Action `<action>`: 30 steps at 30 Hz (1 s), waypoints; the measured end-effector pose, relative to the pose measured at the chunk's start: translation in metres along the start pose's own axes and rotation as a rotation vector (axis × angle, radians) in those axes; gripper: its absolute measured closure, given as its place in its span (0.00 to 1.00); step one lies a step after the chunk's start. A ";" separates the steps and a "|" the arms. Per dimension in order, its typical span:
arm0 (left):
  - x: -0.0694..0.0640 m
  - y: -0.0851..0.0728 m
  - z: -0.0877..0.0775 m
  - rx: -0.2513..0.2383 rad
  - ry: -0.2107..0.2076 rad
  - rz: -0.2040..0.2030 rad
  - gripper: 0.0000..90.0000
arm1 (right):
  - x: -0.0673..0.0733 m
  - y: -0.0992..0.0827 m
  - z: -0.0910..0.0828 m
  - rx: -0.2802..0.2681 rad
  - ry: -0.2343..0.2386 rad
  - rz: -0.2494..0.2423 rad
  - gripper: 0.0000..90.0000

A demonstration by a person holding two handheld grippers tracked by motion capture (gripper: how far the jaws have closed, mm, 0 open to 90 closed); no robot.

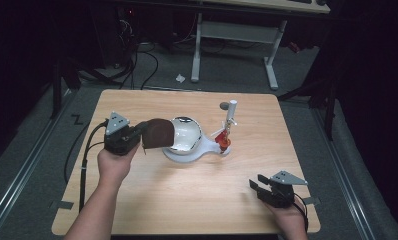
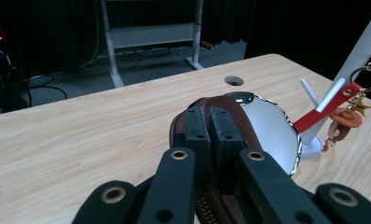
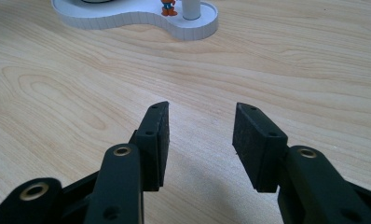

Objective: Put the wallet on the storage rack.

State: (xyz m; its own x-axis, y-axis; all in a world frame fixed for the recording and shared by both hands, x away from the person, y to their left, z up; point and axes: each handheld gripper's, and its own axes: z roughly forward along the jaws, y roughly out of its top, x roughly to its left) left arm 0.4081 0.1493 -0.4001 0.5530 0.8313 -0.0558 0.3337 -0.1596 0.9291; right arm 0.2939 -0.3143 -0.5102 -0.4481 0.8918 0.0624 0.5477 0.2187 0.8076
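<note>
Holding a brown leather pouch (image 1: 158,133) clamped by its edge, the left tongs (image 1: 141,135) hang at the left rim of the shiny bowl (image 1: 186,134) that sits on a white stand (image 1: 187,155) in the middle of the surface (image 1: 197,200). In the left gripper view the 2 black jaws are pressed together on the pouch (image 2: 239,126), whose zipped edge runs down between them, and the bowl (image 2: 272,130) opens just beyond and to the right of the tips. So the pouch lies straight ahead of the left tongs (image 2: 210,122), touching or all but touching the bowl's rim; whether it rests on the rim I cannot tell. Its long axis runs from the left tongs toward the bowl, roughly level with the surface, tilted a little.

The relation that counts is this short gap: the bowl's hollow is to the right of the pouch in the high view, so the coming move looks like a small carry rightward and down into it.

The right tongs (image 1: 259,186) rest near the front right corner of the surface, well apart from the stand. Their jaws stand partly open with nothing between them, bare wood showing in the gap (image 3: 200,140). The left hand is plainly the nearer one.

Past the bowl, a white post (image 1: 230,116) carries a red strap and an orange charm (image 1: 223,141), clear of the pouch's path.
</note>
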 end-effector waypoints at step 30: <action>-0.021 0.009 0.048 0.125 0.051 0.077 0.97 | -0.001 0.001 0.000 -0.004 0.009 -0.006 0.63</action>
State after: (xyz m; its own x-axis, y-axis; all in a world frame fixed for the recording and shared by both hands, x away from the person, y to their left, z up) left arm 0.4362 0.1052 -0.4076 0.5422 0.8395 0.0355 0.3863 -0.2865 0.8768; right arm 0.2943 -0.3148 -0.5097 -0.4574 0.8870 0.0626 0.5423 0.2225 0.8102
